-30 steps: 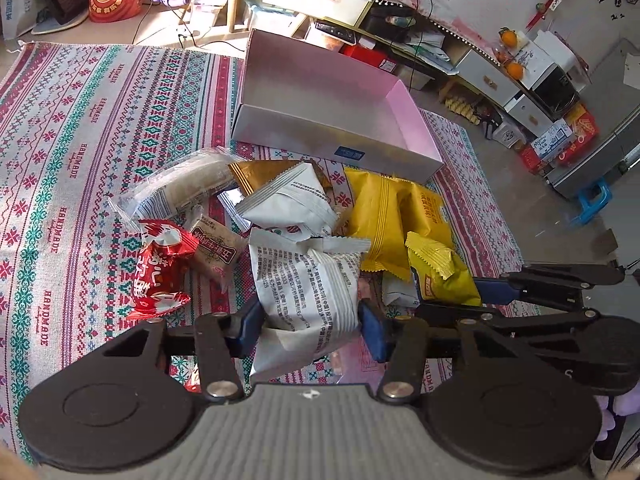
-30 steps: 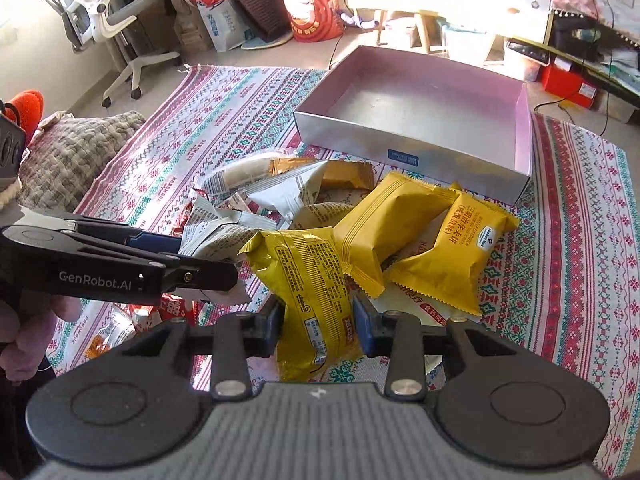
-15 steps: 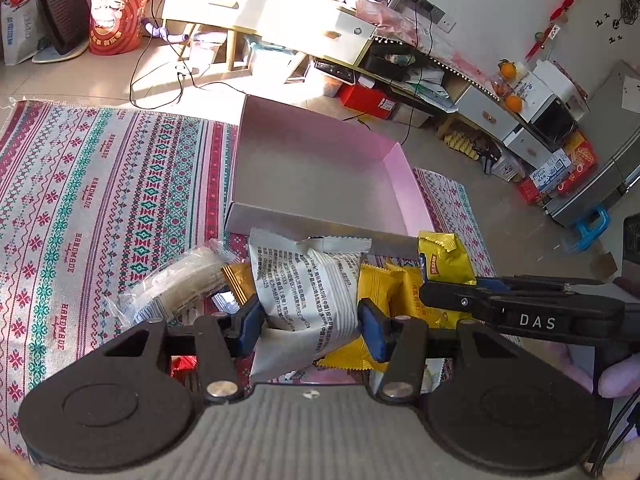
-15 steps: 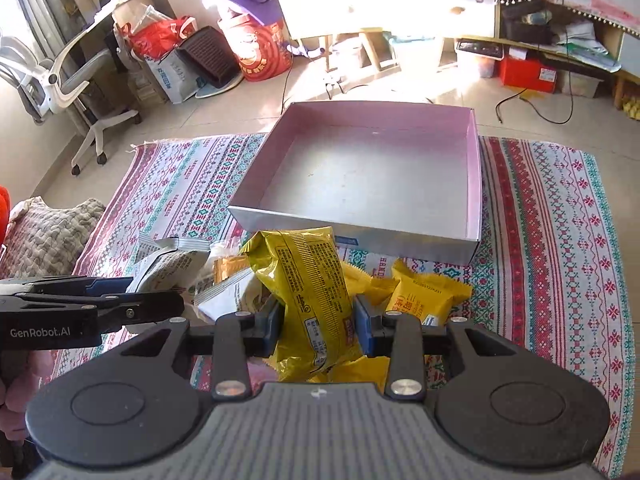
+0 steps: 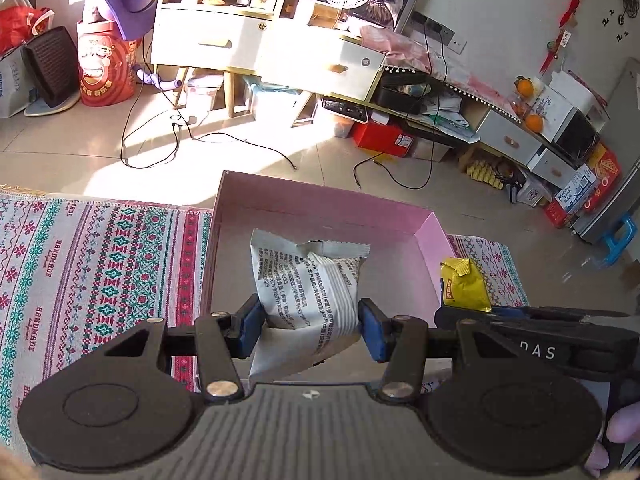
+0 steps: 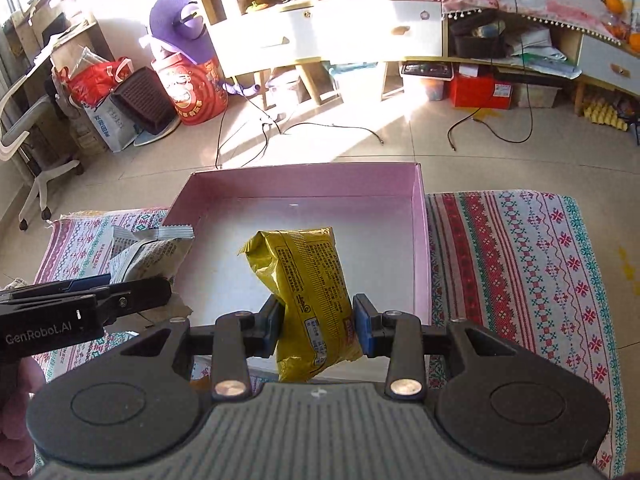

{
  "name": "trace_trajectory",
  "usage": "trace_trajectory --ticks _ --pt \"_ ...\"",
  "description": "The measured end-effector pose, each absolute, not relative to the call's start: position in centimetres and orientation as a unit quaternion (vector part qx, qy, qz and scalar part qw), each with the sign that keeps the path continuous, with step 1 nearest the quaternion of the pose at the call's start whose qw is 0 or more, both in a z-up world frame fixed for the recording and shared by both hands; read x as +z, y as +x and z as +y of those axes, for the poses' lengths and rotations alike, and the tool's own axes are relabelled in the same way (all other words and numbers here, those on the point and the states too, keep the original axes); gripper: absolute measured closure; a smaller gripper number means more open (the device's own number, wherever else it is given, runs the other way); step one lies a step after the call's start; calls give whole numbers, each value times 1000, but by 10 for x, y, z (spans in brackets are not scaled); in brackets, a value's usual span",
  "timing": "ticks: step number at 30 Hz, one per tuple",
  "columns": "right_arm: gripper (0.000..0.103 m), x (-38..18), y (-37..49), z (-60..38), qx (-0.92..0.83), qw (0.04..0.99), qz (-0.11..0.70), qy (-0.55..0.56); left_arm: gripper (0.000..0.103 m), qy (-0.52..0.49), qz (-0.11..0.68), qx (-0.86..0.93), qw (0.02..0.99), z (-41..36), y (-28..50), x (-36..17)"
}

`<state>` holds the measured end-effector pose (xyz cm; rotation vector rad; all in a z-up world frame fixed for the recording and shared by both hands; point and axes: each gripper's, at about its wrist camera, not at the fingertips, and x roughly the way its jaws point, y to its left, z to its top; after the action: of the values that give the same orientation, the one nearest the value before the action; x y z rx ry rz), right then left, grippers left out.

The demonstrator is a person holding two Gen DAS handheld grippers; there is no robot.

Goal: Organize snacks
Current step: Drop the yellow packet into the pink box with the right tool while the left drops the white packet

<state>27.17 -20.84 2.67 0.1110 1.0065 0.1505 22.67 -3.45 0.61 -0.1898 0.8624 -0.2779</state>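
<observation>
My left gripper (image 5: 310, 330) is shut on a white snack packet (image 5: 308, 292) with black print and holds it over the near part of the empty pink box (image 5: 320, 210). My right gripper (image 6: 316, 326) is shut on a yellow snack packet (image 6: 308, 288) and holds it over the same pink box (image 6: 304, 184). The white packet also shows in the right wrist view (image 6: 148, 254), at the box's left edge. The yellow packet also shows in the left wrist view (image 5: 464, 284), by the box's right wall. The snack pile is hidden below both grippers.
The box sits on a patterned cloth (image 5: 100, 260) on the floor, which also shows in the right wrist view (image 6: 520, 260). Behind it lie cables (image 6: 256, 132), a white cabinet (image 5: 260, 52), a red bucket (image 6: 192, 92) and an office chair (image 6: 36, 160).
Both grippers have risen and moved forward with their packets, from above the snack pile to over the pink box. The pile has dropped out of view.
</observation>
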Motion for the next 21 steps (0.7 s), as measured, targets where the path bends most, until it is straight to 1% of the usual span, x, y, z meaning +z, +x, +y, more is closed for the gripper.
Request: trace_trajectory --ticks 8,13,14,15,17,19,21 --pt "69 12 284 -208 60 868 490 57 46 -71 434 -109 891 -43 243 -12" --pt "67 16 280 -204 58 872 483 50 44 -63 436 -114 890 -48 240 -14" --pt "58 18 279 -203 58 871 485 51 39 -64 435 -118 890 -48 239 -13" --pt "46 20 279 -204 59 874 480 55 31 -62 433 -118 891 -48 237 -12" --pt "40 25 277 -204 60 876 476 53 19 -50 425 -115 897 -49 232 -8" --pt "38 28 274 -203 62 877 474 46 17 -41 418 -117 900 -49 228 -3" --pt "32 32 271 -203 60 878 473 42 13 -39 420 -115 900 -47 225 1"
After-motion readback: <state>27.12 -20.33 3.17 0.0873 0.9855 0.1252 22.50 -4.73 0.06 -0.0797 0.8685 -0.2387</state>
